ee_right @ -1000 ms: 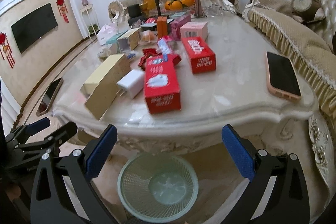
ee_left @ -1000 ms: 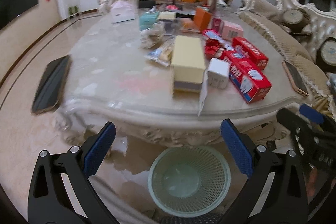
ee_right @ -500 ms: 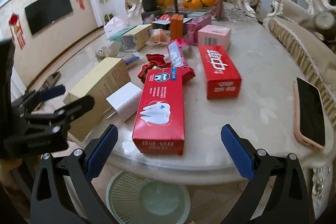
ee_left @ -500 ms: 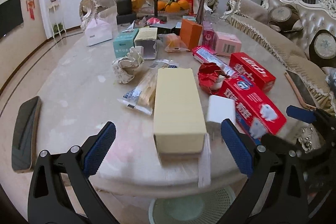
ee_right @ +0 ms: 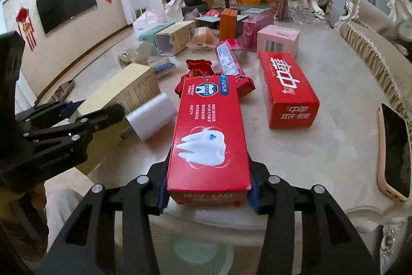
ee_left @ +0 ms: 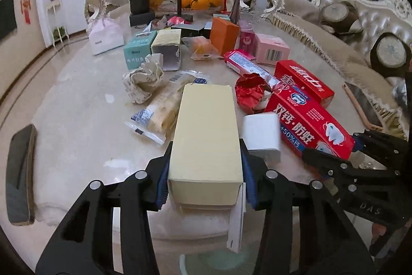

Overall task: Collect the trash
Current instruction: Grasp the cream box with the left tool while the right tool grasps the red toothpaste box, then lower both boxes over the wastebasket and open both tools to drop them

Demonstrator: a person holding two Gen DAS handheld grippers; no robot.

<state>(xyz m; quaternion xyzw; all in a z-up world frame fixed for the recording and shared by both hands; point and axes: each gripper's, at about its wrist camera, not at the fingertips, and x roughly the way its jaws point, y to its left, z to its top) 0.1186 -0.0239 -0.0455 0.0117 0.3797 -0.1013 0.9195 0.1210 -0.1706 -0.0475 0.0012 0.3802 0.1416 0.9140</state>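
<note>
My left gripper [ee_left: 204, 182] is shut on the near end of a long pale yellow box [ee_left: 206, 135] that lies on the marble table [ee_left: 77, 125]. My right gripper [ee_right: 207, 187] is shut on the near end of a red toothpaste box [ee_right: 209, 128] with a white tooth printed on it. The two boxes lie side by side with a small white box [ee_left: 261, 134] between them. The right gripper shows at the right of the left wrist view [ee_left: 360, 166]. A pale green mesh wastebasket [ee_right: 200, 249] sits on the floor below the table edge.
More litter lies further back: crumpled paper [ee_left: 143, 80], a clear snack wrapper [ee_left: 159, 110], crumpled red foil [ee_left: 251, 92], a second red box [ee_right: 287, 89], pink box [ee_right: 278, 40], orange box [ee_left: 222, 35]. A phone [ee_right: 395, 151] lies at the right edge, a dark remote [ee_left: 19, 172] at the left.
Both grippers moved forward over the table edge and shut: the left onto the yellow box, the right onto the red toothpaste box. Before, both were open.
</note>
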